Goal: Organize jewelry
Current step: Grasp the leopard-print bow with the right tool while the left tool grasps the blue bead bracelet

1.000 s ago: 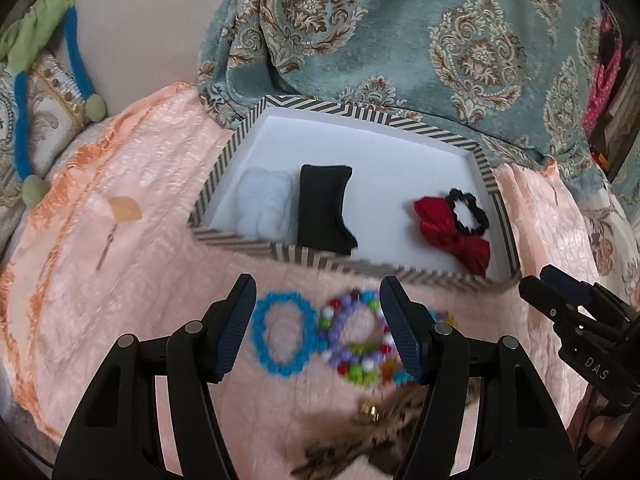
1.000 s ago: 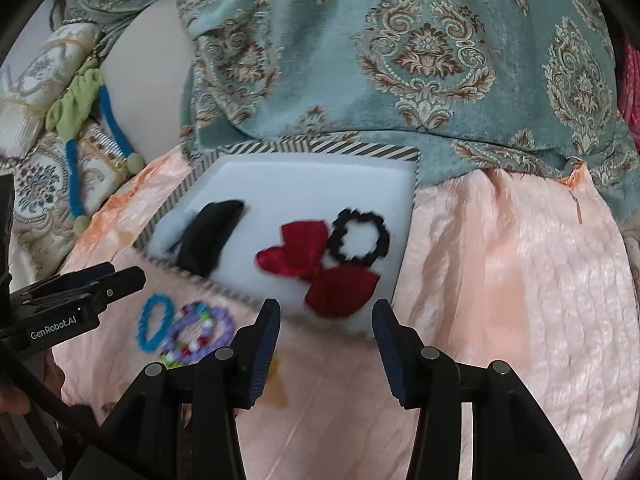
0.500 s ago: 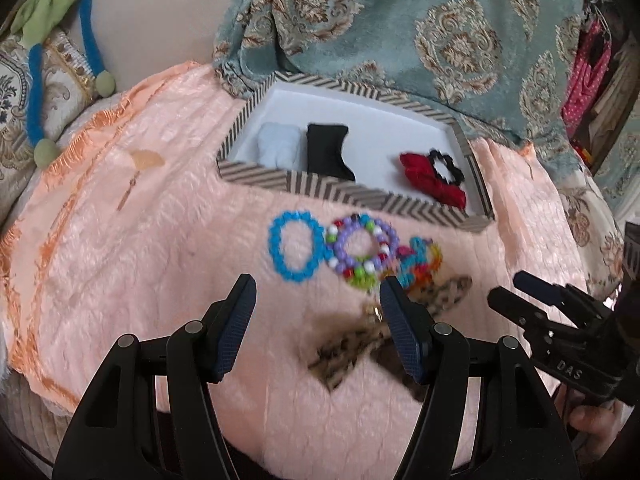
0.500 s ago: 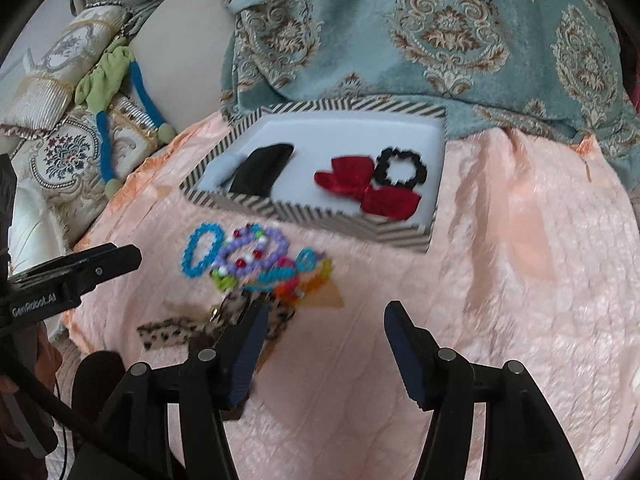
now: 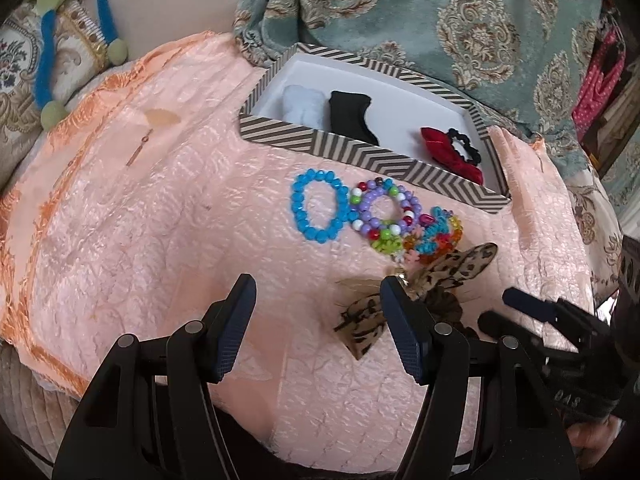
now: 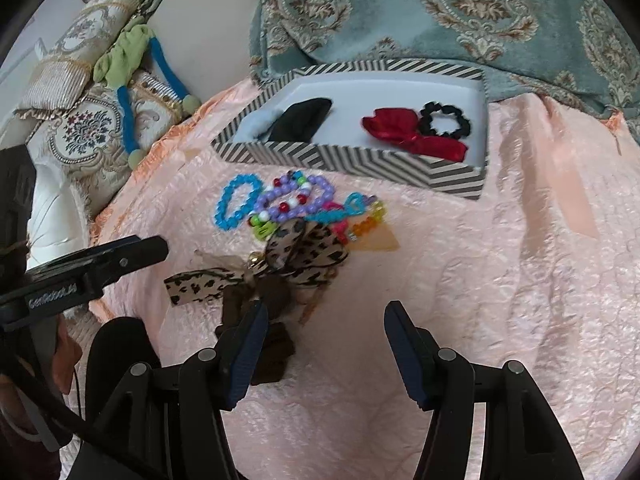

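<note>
A striped box (image 5: 360,151) (image 6: 348,160) sits on a peach quilt and holds a pale blue pad (image 5: 302,106), a black pad (image 5: 350,116), a red bow (image 6: 408,136) and a black scrunchie (image 6: 444,120). In front of the box lie a blue bead bracelet (image 5: 318,210) (image 6: 236,206), a purple bead bracelet (image 5: 382,210) (image 6: 296,198), a tangle of coloured bead pieces (image 5: 432,236) and a leopard-print bow (image 5: 440,280) (image 6: 296,258). My left gripper (image 5: 318,326) is open above bare quilt, left of the leopard bow. My right gripper (image 6: 324,354) is open, nothing between its fingers, just right of the bow's dark tail.
A teal patterned blanket (image 5: 460,20) lies behind the box. Embroidered cushions with a green and blue cord (image 6: 132,64) sit at the far left. The quilt's edge (image 5: 48,356) drops off at the near left. Bare quilt (image 6: 520,260) stretches to the right of the jewelry.
Both grippers have drawn back from the box toward the near side, so the bracelets and leopard bow now show in full. The right gripper's jaws stand wider than a second ago.
</note>
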{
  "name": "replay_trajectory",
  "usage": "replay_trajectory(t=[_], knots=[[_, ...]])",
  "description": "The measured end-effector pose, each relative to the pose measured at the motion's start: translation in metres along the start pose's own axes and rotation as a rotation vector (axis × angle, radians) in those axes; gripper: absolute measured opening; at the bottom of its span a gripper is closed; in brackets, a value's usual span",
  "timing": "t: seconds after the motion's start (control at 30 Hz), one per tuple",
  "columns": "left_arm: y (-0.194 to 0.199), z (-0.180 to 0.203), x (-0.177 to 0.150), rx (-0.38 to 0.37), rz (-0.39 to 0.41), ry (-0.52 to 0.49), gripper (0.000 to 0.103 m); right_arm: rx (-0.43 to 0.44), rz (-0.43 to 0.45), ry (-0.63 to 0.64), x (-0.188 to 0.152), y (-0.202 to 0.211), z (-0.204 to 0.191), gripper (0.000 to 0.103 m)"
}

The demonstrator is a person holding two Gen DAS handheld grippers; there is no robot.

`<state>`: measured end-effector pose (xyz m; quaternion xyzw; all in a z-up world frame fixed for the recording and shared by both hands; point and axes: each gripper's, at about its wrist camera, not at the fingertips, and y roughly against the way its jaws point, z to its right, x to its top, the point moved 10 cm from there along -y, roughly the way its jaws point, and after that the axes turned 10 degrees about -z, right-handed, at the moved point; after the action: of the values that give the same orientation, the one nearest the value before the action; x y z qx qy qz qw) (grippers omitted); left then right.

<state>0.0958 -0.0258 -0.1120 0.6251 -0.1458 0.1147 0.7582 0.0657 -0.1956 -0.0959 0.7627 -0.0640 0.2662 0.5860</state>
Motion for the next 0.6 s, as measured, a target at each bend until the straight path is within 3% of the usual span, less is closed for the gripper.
replay_trajectory(t=[0.6], knots=[[-0.010, -0.016, 0.006, -0.014, -0.016, 0.061, 0.064, 0.015, -0.077, 0.176, -0.003, -0.034, -0.047, 0.063]])
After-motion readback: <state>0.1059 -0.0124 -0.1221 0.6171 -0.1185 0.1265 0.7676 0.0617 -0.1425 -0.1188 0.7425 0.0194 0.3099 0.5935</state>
